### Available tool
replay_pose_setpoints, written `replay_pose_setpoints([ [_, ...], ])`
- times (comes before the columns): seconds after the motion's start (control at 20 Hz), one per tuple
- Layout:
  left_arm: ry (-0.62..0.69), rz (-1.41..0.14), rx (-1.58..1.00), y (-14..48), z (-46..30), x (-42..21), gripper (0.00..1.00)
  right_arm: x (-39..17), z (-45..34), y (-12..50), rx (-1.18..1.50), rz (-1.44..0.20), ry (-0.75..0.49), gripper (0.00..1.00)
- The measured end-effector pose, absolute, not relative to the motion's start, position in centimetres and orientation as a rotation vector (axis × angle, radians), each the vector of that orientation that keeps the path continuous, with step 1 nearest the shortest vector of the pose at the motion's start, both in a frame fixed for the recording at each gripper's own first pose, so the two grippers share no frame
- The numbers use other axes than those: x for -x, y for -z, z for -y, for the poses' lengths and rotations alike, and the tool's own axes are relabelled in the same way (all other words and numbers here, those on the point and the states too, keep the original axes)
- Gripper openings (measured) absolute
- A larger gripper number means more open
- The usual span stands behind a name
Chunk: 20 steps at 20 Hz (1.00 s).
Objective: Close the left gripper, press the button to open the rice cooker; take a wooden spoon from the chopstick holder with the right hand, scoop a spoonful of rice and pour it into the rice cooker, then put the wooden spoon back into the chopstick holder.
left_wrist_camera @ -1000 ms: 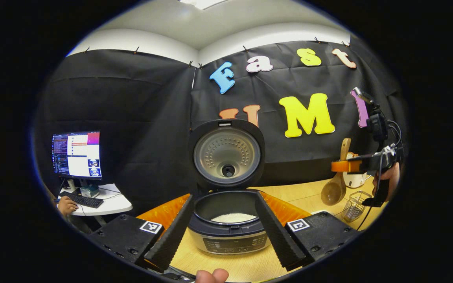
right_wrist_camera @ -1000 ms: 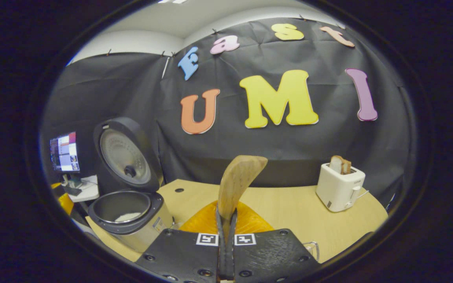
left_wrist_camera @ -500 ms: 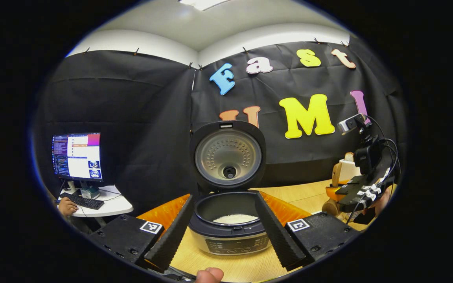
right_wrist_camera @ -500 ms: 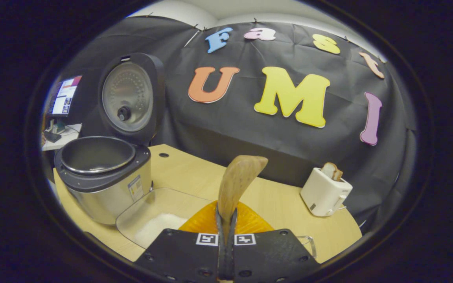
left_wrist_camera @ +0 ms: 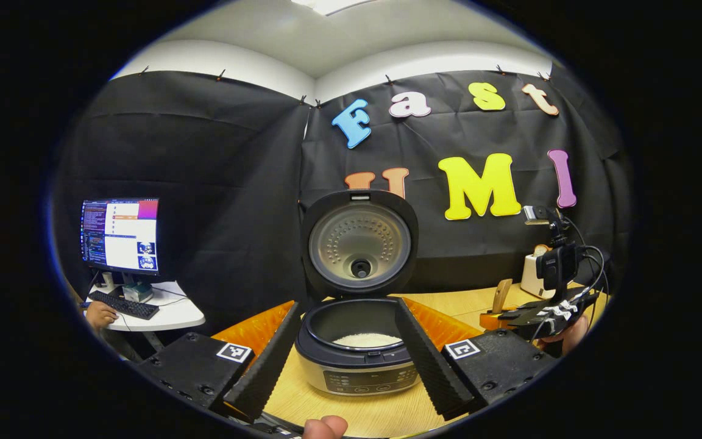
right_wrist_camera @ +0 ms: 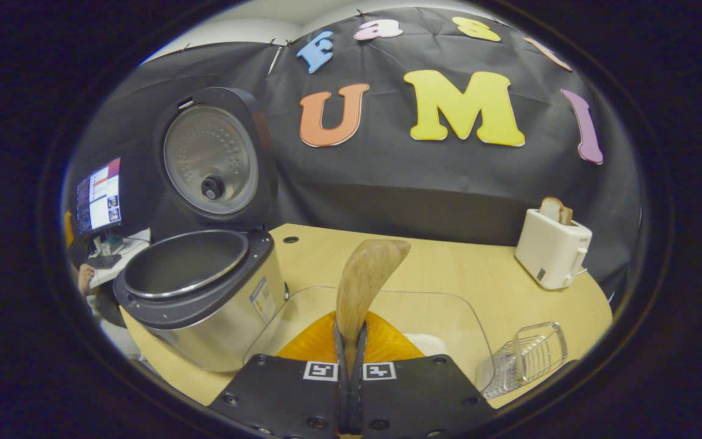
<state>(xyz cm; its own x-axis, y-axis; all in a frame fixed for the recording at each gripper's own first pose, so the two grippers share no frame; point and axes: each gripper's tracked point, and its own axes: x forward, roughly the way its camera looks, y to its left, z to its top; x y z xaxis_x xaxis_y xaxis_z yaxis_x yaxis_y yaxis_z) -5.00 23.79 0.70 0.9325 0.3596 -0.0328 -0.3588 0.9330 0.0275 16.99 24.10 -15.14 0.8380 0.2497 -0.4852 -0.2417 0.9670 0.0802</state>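
You held the left gripper with its fingers spread wide, one on either side of the rice cooker and touching nothing. The cooker stood on the bench with its lid raised upright at the far side, and a small heap of white rice lay in the inner pot.

Your right gripper was clamped narrowly on the handle of the wooden spoon, the bowl of the spoon standing up above the fingers and tilted a little to the right. In the left gripper view that gripper showed at the right, low over the bench, with the spoon handle poking up from it.

Just beyond the right gripper lay a clear tray with white rice in it, set right of the cooker. The wire chopstick holder stood near you at the right, just beside the tray. A white toaster with bread in it sat at the far right of the bench, well apart from the cooker.
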Motion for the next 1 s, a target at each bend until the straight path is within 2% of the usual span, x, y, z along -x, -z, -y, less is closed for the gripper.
replay_pose_setpoints([
  [0.35, -0.37, -0.034, -0.019, -0.9, -24.1, 5.3, 0.99, -16.9, -25.9, 15.0, -0.347, -0.6, -0.276, 0.0],
  [0.6, -0.372, -0.029, -0.016, -1.0, -24.2, 5.4, 0.99, -17.8, -23.3, 16.0, -0.637, -0.64, -0.203, 0.0],
  [1.0, -0.377, -0.035, 0.008, -0.5, -24.1, 5.1, 0.99, -19.4, -17.3, 14.1, -0.814, -0.591, -0.152, 0.0],
])
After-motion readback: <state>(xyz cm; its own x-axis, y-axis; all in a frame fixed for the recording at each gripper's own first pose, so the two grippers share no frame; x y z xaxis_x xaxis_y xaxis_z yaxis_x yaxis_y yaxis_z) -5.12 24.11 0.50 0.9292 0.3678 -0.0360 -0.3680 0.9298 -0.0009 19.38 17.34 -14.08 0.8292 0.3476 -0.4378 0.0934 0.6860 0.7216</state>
